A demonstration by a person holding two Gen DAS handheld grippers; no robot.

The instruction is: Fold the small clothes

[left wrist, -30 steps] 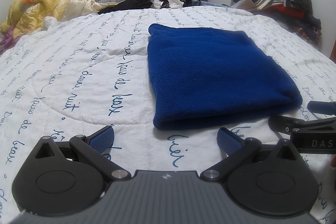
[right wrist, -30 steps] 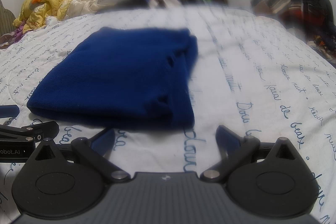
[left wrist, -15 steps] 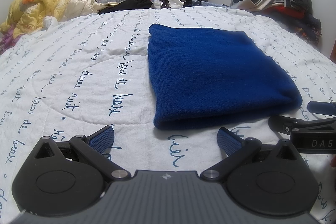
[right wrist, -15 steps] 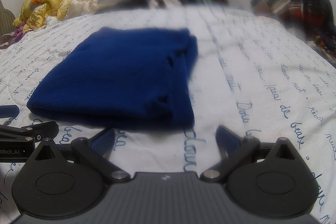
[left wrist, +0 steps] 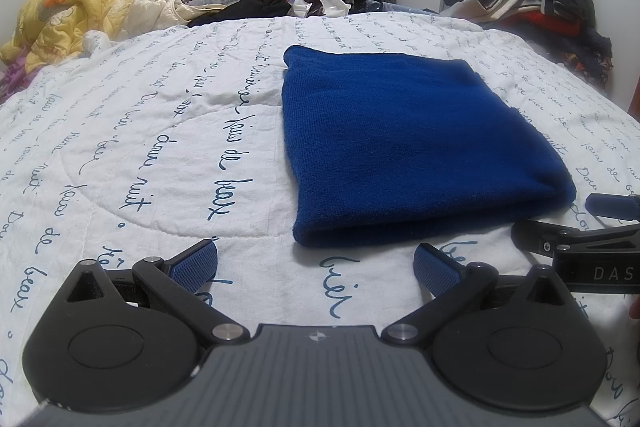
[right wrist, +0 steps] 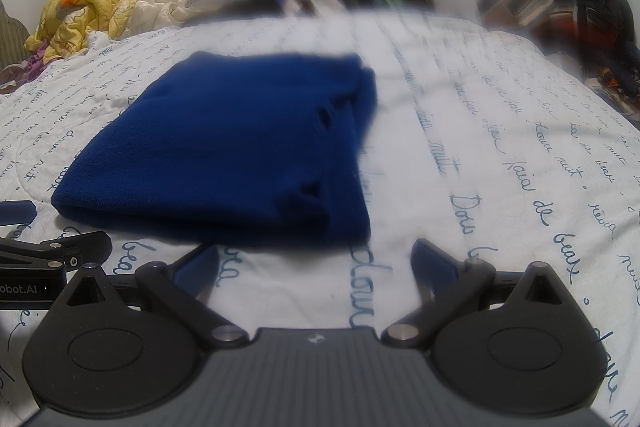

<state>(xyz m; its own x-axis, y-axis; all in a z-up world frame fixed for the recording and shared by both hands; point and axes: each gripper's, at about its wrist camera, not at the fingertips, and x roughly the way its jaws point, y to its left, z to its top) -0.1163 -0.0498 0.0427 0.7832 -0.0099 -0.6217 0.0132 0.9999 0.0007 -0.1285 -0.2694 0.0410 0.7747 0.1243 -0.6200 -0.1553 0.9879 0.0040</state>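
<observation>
1. Garment [left wrist: 416,155]: a blue knit piece, lying flat on the quilt [left wrist: 132,147] as a compact rectangle. The rounded fold faces me. I judge the folding finished or nearly so.
2. Left gripper [left wrist: 316,263]: fingers spread wide, nothing between them. It sits just short of the garment's near edge, toward its left corner, not touching it.
3. Right gripper [right wrist: 314,263]: likewise wide open and empty, near the right corner, apart from the cloth.
4. Placement: I read both tools as parked at the two near corners, either just released or set for another fold. I cannot tell which.
5. Left view only: sharp; shows the garment's clean left edge and the right tool's body at the frame's right.
6. Right view only: blurred in the middle; shows stacked layers and small gaps along the garment's right side.
</observation>
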